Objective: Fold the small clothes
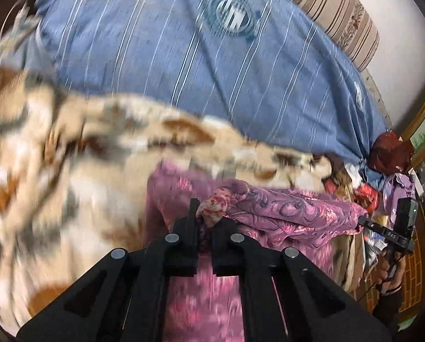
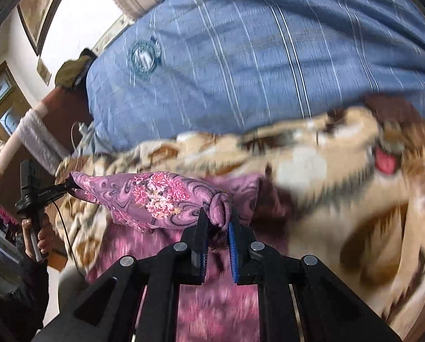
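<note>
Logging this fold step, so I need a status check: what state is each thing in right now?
left claw: shut on pink floral cloth
right claw: shut on pink floral cloth
pink floral cloth: lifted, stretched between both claws
tan patterned blanket: rumpled beneath
blue striped pillow: lying behind

Home bedroom. Bed piled with a blue white-striped quilt (image 1: 212, 65), a plush beige-and-brown patterned blanket (image 1: 70, 156) and a beige striped floral bolster (image 1: 335, 8). Framed picture (image 2: 41, 14) on the white wall, wooden glass-paned cabinet (image 2: 1, 97), heap of mixed coloured clothes (image 1: 383, 176) at bedside.
</note>
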`<action>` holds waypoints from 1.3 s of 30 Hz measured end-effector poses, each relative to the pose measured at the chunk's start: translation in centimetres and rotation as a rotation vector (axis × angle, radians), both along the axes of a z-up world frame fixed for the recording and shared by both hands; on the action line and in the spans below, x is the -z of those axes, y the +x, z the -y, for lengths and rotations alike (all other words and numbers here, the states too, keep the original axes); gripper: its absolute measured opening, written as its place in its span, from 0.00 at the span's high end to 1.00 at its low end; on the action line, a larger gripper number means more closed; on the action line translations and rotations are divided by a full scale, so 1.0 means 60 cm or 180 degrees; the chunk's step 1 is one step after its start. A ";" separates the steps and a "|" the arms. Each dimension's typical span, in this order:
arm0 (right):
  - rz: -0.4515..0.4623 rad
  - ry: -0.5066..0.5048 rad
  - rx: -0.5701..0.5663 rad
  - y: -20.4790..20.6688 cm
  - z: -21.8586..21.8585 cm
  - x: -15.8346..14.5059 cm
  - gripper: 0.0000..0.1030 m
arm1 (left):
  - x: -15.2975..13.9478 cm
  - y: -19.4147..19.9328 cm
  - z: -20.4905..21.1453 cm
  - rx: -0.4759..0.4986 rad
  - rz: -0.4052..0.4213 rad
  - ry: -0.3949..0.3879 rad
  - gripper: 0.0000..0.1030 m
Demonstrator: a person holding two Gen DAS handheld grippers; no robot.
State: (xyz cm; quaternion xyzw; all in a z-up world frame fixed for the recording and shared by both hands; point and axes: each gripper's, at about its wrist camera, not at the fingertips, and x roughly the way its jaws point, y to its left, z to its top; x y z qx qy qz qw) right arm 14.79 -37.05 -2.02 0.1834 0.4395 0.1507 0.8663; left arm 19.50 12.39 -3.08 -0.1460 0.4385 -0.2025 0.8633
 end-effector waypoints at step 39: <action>-0.0386 0.0344 0.0709 -0.275 -0.020 0.084 0.44 | 0.129 -0.233 -0.061 -0.0331 -0.0854 -0.0205 0.42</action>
